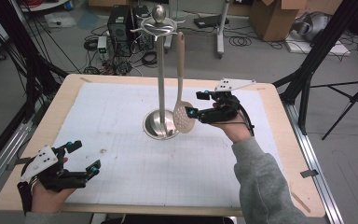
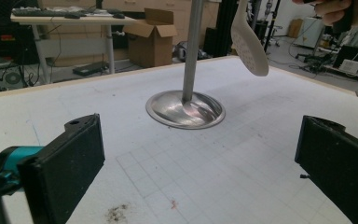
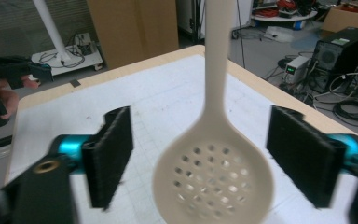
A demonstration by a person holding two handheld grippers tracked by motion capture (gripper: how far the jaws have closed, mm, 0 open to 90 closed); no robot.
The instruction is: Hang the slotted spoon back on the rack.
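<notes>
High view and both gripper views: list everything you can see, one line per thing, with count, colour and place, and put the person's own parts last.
slotted spoon: one, beige, hanging from the stand's top hooks, bowl down near the base
utensil stand: one, silver metal, pole on a round base, mid-table
table: one, light wood rim with a white gridded mat on top
cardboard boxes: a few, brown, on the floor beyond the table
computer tower: one, black, on the floor behind the table among cables
tripod legs: black, floor at right
left gripper: one, black with teal, near-left of the table, jaws open
right gripper: one, black with teal, jaws open on either side of the spoon's bowl, not pressing
sleeve: one, grey, right forearm
</notes>
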